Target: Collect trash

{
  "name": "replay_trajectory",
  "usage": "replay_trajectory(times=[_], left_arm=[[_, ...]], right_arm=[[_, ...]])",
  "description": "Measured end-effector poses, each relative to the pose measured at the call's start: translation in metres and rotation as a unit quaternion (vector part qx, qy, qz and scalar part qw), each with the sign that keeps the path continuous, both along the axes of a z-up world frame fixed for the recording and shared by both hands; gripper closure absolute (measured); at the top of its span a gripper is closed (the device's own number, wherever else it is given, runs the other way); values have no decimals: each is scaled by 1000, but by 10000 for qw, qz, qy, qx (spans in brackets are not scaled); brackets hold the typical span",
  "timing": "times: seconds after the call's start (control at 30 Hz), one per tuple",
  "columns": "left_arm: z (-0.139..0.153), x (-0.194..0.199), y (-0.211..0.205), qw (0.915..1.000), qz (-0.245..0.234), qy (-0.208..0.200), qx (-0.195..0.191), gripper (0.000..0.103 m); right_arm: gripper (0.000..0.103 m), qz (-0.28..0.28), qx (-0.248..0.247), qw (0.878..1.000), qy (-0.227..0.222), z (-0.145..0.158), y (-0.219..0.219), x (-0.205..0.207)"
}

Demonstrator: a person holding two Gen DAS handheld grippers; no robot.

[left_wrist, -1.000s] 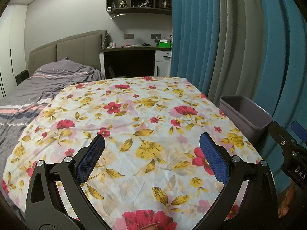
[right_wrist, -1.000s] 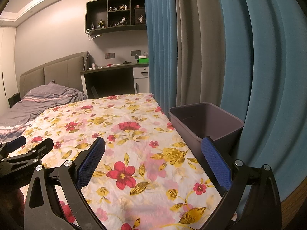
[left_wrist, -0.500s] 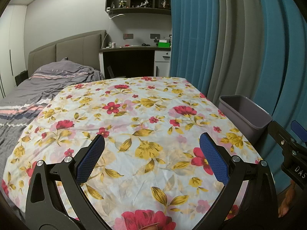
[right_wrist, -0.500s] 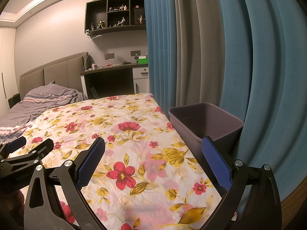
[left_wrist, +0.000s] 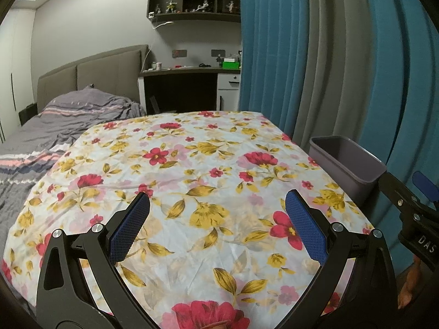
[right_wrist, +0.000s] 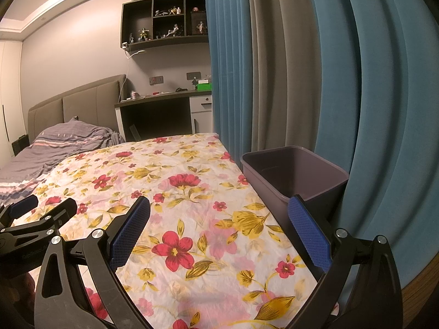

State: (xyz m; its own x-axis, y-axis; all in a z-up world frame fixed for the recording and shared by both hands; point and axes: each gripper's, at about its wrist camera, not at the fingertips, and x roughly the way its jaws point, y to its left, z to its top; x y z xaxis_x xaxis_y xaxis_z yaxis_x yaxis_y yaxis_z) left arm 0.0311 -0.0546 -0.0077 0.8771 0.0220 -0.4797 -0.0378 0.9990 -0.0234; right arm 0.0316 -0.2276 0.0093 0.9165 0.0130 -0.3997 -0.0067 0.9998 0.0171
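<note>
We face a floral sheet (left_wrist: 208,192) bare of visible trash, the stiff, light-looking purple bin (right_wrist: 296,172) at its right edge, best taken by its rim, and our left tool (left_wrist: 216,227) and right tool (right_wrist: 219,230) spread apart, empty.

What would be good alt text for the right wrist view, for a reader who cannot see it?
The right gripper, open and empty, hovers over a floral bedsheet with no trash visible on it. A purple bin stands beside the bed, against blue and grey curtains. The left gripper shows at the left edge.
</note>
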Motion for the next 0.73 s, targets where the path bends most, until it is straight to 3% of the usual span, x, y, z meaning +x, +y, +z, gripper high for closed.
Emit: replay_trajectory(times=[0.03, 0.1, 0.2, 0.33, 0.47, 0.57, 0.73], left_arm=[[0, 0, -1, 10000, -29, -12, 35, 6], [1, -1, -2, 9999, -84, -41, 86, 25], [1, -2, -3, 9999, -142, -52, 74, 33], [2, -2, -2, 9998, -187, -27, 57, 33], [2, -1, 2, 10000, -82, -6, 42, 13], [4, -2, 4, 10000, 4, -56, 35, 6], [5, -4, 7, 10000, -41, -79, -23, 5]], right_arm=[[6, 1, 3, 10000, -7, 0, 0, 0], [6, -2, -2, 10000, -9, 0, 0, 0], [6, -3, 5, 10000, -2, 0, 0, 0], [6, -8, 29, 10000, -1, 0, 1, -1], [6, -20, 20, 10000, -23, 1, 0, -1], [6, -26, 29, 10000, -19, 1, 0, -1], [6, -30, 63, 10000, 2, 1, 2, -1]])
